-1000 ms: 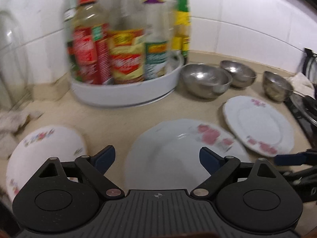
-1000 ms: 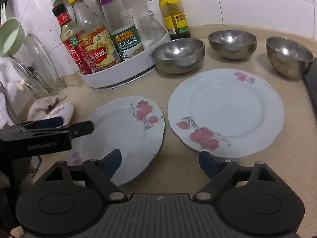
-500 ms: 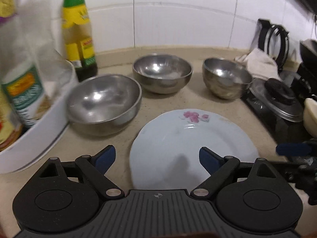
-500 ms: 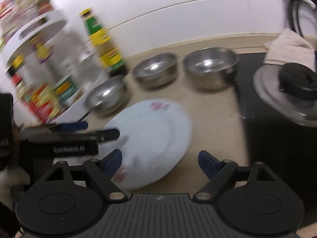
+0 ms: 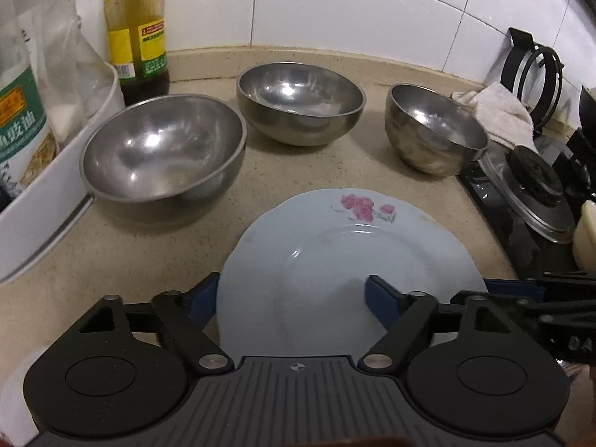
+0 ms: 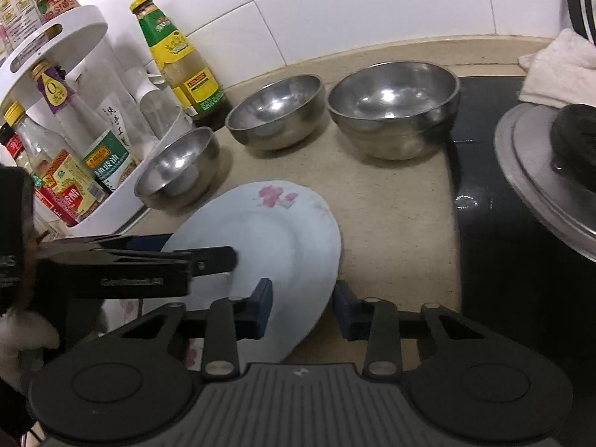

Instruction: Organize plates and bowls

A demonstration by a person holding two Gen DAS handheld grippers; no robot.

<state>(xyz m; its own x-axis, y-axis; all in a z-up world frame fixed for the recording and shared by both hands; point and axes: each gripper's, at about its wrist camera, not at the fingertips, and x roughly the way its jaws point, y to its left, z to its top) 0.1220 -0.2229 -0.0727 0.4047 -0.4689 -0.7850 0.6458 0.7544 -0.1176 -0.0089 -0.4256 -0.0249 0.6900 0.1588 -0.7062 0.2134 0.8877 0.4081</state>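
Between the two grippers lies a pale blue plate [image 5: 346, 260] with a pink flower print at its far rim, resting on the beige counter [image 5: 391, 171]. The left gripper [image 5: 290, 298] straddles the plate's near-left edge: one blue finger sits outside the rim, the other over the plate's inner face, and the jaws are closing, with the pads not yet pressing on the rim. The right gripper [image 6: 302, 307] straddles the plate's right edge in the same way, one pad above the plate, the other just outside and below the rim; its jaws are also closing, and a gap remains between pads and plate, so nothing is clamped. In the right wrist view, that side of the plate looks raised off the counter, though the fisheye makes this hard to judge.

Beyond the plate, three steel bowls stand upright in a row near the tiled wall: a left bowl [image 5: 162, 152], a middle bowl [image 5: 300, 102] and a right bowl [image 5: 434, 128], each apart from its neighbours. Left of them a white rack [image 6: 52, 56] holds sauce bottles, with a yellow-labelled bottle [image 5: 136, 33] just beside it. To the right is a black stove [image 6: 495, 242] bearing a pot lid [image 5: 536, 193], and a white cloth [image 5: 495, 113] lies behind the right bowl.
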